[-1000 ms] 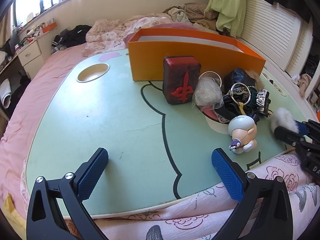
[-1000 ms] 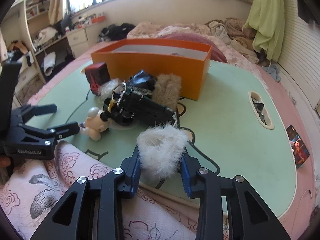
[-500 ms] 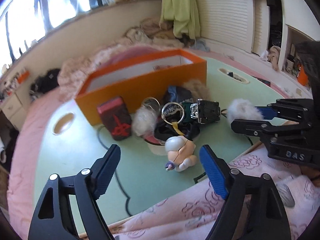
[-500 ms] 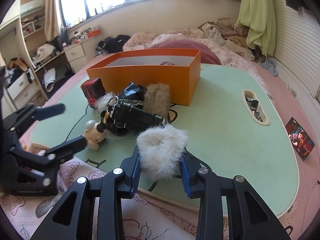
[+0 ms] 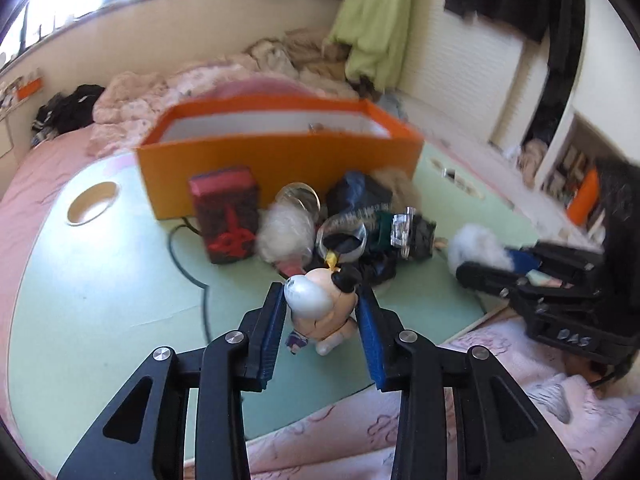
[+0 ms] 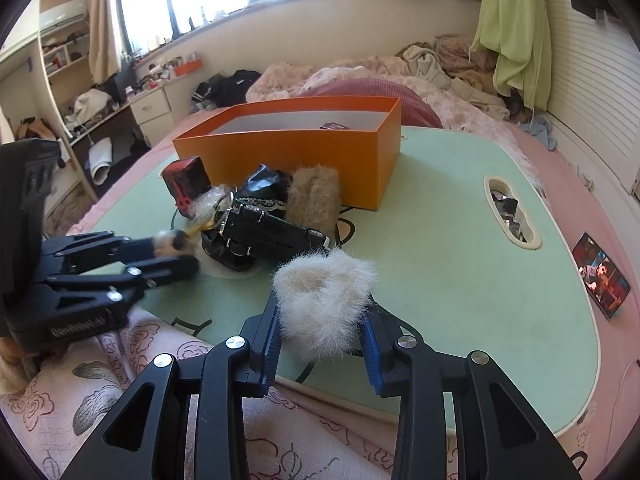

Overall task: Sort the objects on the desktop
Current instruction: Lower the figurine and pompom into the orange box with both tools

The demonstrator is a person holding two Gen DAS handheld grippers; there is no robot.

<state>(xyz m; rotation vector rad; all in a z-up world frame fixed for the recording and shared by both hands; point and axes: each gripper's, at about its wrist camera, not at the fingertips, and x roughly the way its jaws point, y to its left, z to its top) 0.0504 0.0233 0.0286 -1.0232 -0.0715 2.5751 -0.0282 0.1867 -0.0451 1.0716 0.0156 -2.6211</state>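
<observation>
A small doll figurine (image 5: 320, 308) with a silver head and a yellow strap sits between the blue pads of my left gripper (image 5: 320, 292). Its jaws are closing, and the pads press both sides of the doll's head. In the right wrist view the left gripper (image 6: 176, 252) is blurred at the left, by the pile. My right gripper (image 6: 324, 312) is shut on a white fluffy pom-pom (image 6: 324, 296), held over the near table edge. An open orange box (image 5: 280, 160) stands at the back of the green table (image 5: 100, 300).
In front of the box lie a red mahjong-tile block (image 5: 226, 216), a white fur ball (image 5: 284, 232), key rings, a black strap with buckle (image 6: 264, 232) and a brown fur piece (image 6: 314, 196). The table has a round cup hole (image 5: 93, 203) and a slot (image 6: 510, 212). A picture card (image 6: 600, 276) lies on the bed at the right.
My left gripper swung right from the bare table to the doll and narrowed from wide open onto it. The right gripper kept the pom-pom and hardly moved.
</observation>
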